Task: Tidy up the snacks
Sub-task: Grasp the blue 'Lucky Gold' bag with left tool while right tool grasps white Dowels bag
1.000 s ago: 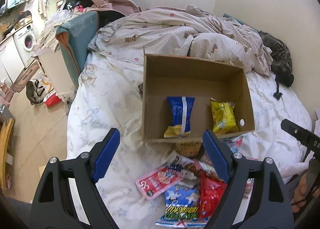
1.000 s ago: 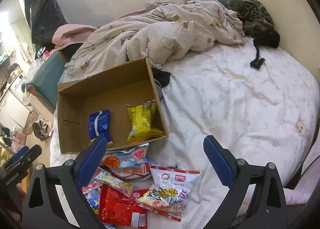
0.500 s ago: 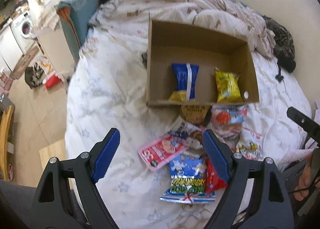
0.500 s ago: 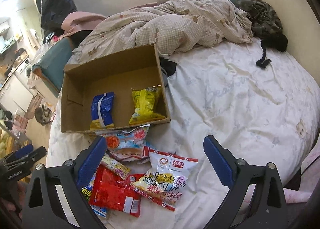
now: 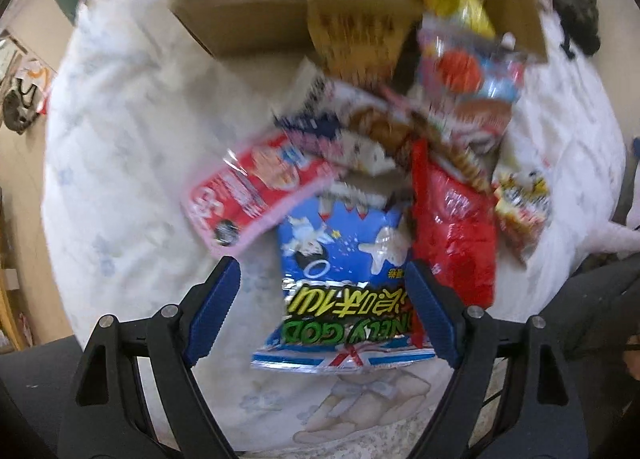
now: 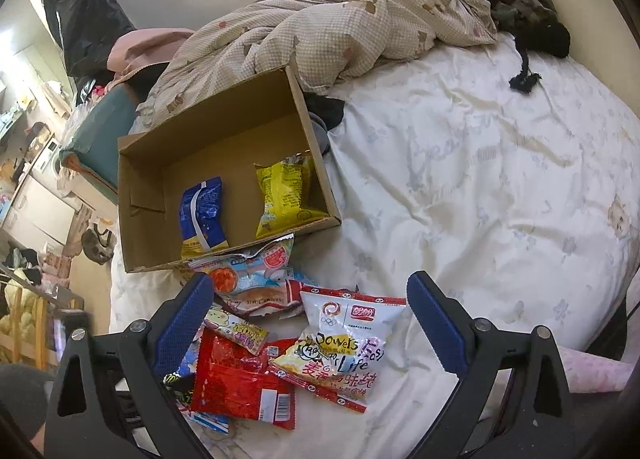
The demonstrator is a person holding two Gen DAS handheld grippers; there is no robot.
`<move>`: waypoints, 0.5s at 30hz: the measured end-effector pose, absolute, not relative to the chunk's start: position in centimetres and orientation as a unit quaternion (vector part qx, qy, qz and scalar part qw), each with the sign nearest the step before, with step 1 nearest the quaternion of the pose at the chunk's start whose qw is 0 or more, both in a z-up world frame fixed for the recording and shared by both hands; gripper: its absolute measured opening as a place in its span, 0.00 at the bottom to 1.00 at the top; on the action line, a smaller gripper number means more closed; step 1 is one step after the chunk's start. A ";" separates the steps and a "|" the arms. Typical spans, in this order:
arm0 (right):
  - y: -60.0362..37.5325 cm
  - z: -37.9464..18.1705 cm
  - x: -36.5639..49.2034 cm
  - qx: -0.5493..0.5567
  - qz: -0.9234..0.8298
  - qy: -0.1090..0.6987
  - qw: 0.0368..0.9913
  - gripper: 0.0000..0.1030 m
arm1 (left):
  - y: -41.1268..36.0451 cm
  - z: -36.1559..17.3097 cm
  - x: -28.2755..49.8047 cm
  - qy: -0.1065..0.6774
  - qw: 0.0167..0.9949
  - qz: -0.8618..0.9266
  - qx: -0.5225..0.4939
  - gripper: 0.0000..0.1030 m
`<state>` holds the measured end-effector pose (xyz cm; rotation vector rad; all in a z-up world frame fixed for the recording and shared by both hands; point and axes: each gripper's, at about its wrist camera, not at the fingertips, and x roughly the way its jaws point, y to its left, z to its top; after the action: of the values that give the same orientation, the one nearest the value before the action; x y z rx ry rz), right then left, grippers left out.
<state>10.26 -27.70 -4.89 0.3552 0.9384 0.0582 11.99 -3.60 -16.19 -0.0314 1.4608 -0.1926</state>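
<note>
Blue-and-green snack bag (image 5: 340, 291) lies nearest in the pile on the bed, just short of the cardboard box (image 6: 224, 147); left gripper (image 5: 324, 291) straddles it, jaws wide, ungripped. Closing looks next. Right gripper (image 6: 308, 319) hangs open.

Soft daylight from left, left wrist view motion-blurred, fisheye-warped edges

blue/white snack bag (image 5: 340, 279) | red packet (image 5: 452, 227) | brown cardboard box (image 6: 148, 163) | yellow packet (image 6: 286, 195) | checked beige duvet (image 6: 320, 31)
</note>
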 end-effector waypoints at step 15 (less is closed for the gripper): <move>-28.1 -5.5 10.7 0.183 0.024 0.460 0.869 0.97 | -7.1 -18.4 11.3 0.680 0.723 -0.123 0.000 0.59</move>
<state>10.69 -28.08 -5.55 0.3823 0.9614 0.0509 11.33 -7.11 -18.36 0.0007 1.5011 -0.2716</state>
